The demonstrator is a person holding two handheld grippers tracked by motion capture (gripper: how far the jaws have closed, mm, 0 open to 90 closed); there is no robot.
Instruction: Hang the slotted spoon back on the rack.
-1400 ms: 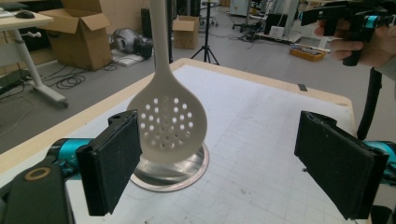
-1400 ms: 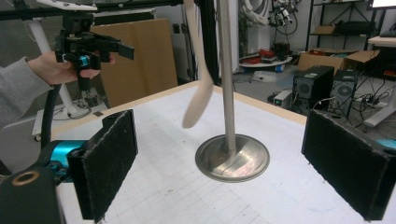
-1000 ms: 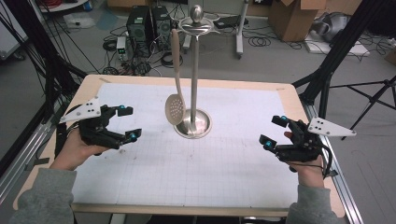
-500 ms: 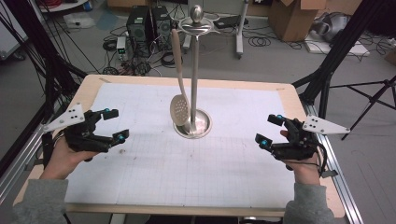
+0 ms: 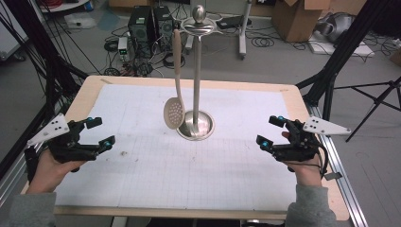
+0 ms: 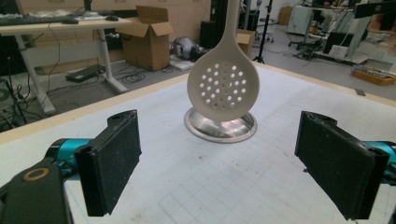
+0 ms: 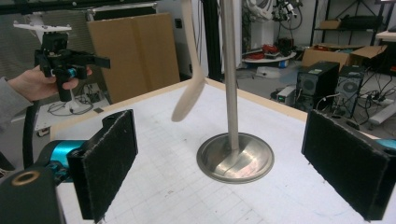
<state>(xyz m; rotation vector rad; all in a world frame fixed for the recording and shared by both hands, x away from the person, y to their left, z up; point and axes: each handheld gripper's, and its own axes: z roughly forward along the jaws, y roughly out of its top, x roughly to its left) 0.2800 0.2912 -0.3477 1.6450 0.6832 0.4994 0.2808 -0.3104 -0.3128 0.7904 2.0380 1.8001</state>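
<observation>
Slotted spoon (image 5: 173,113): cream-beige all over, bowl patterned with round holes; same cream tone in left gripper view (image 6: 223,86).
Stand (image 5: 197,90): bare silver metal, mirror-like round base with a faint pinkish reflection in right gripper view (image 7: 235,157).
Table (image 5: 90,92): pale wood border at the far and side edges, white mat printed with a fine grey grid; a small brownish smudge left of centre, near side.
Left gripper (image 5: 97,132): black body, teal-blue accents at the finger joints, light grey plate on top.
Right gripper (image 5: 272,130): same black, teal-blue and light grey scheme.
Jaw pads: matte black, dusted with pale specks.
Sleeves: grey.
</observation>
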